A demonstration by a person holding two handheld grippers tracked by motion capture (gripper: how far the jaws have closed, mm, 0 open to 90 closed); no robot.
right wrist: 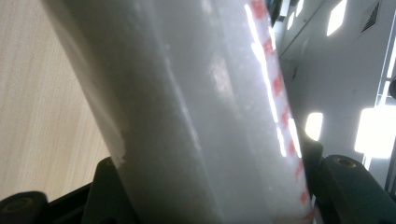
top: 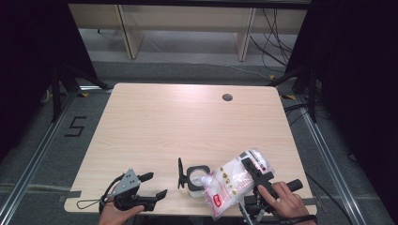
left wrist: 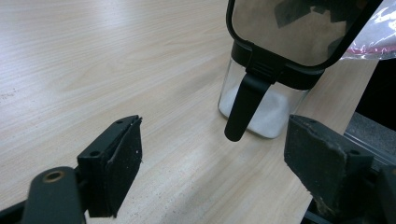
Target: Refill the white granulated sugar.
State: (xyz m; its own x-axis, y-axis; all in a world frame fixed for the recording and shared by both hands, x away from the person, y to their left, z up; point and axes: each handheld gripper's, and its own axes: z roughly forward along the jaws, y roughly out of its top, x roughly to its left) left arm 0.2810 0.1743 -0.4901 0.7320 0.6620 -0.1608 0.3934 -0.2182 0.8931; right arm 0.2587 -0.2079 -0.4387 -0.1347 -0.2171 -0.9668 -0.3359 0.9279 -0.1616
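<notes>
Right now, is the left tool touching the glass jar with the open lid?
Apart. The left gripper view shows it: the left tool stands open, with bare table between its jaws and the glass jar.

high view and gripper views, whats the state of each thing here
jar: upright on the table, lid open, white powder at the bottom
lid: flipped up, standing on edge beside the jar mouth
bag: held tilted over the jar, full of white powder
right gripper: clamped on the bag
left gripper: open, holding nothing
table: bare wood
</notes>
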